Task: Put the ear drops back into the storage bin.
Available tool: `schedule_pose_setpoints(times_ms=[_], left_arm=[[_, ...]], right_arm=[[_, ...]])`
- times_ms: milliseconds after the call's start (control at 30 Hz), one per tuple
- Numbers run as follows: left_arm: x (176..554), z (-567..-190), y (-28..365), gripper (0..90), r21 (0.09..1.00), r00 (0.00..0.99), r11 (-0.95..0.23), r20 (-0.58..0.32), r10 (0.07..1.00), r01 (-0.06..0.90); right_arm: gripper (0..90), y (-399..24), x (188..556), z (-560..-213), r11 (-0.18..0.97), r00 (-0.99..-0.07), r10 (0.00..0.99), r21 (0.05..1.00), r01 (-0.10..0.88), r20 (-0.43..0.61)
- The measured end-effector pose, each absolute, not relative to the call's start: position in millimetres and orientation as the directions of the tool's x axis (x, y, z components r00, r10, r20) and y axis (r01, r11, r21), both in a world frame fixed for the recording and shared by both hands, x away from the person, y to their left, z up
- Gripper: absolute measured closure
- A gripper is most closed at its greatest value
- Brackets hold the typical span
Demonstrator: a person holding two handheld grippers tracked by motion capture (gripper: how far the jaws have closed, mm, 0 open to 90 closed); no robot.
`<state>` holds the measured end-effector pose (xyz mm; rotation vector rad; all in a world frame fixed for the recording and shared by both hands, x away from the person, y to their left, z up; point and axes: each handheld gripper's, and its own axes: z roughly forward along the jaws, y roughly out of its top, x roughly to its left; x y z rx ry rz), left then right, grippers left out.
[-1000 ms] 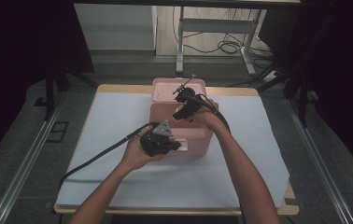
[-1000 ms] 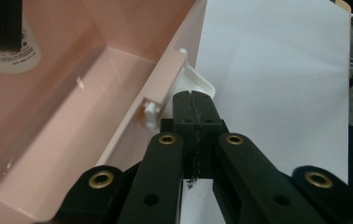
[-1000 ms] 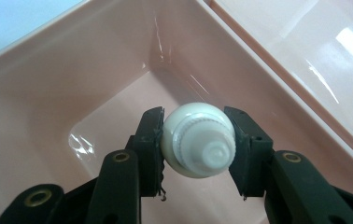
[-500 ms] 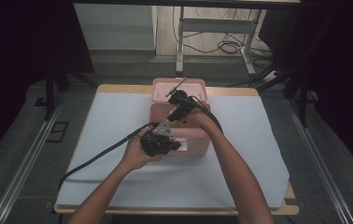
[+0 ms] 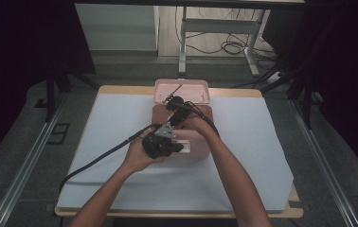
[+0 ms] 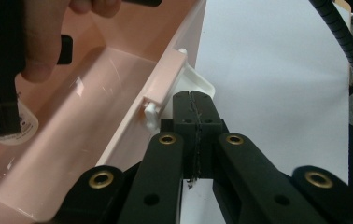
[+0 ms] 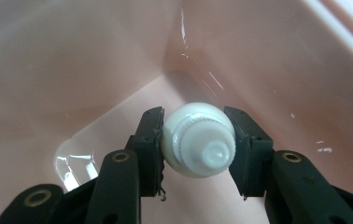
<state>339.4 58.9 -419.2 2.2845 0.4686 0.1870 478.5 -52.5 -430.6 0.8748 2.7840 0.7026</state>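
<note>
High view: the right tool [image 5: 173, 103], grasping a white bottle [image 7: 198, 139], has sunk into the pink box [image 5: 201, 142], so release looks near; the left tool [image 6: 194, 100], clenched empty, rests by the box's latch.

Worktop [image 5: 120, 94]: rectangular, pale wooden edge showing along the far side and at the near corners. White sheet [image 5: 253, 146] covers nearly the whole top, flat, running out well to either side of the left hand-held gripper [image 5: 179, 147] and toward the person from it. Pink box [image 5: 201, 150] stands directly on the sheet at mid-worktop, open; its front wall is just beside the left hand-held gripper. Its lid [image 5: 193, 91] lies back beyond the gripper, toward the far edge
</note>
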Motion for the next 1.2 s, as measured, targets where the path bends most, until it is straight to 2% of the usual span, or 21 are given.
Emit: schedule_pose_setpoints(times_ms=[700,1200], left_arm=[[338.9,-419.5,58.9,90.0,0.730,0.921,-0.626,-0.012,0.390,0.275],[338.7,-419.5,58.8,90.0,0.730,0.921,-0.626,-0.011,0.390,0.274]], right_arm=[[59.4,-46.2,484.0,-450.4,0.773,-0.837,0.545,0.416,0.478,-0.052],[58.7,-44.5,485.0,-453.2,0.778,-0.839,0.541,0.412,0.475,-0.054]])
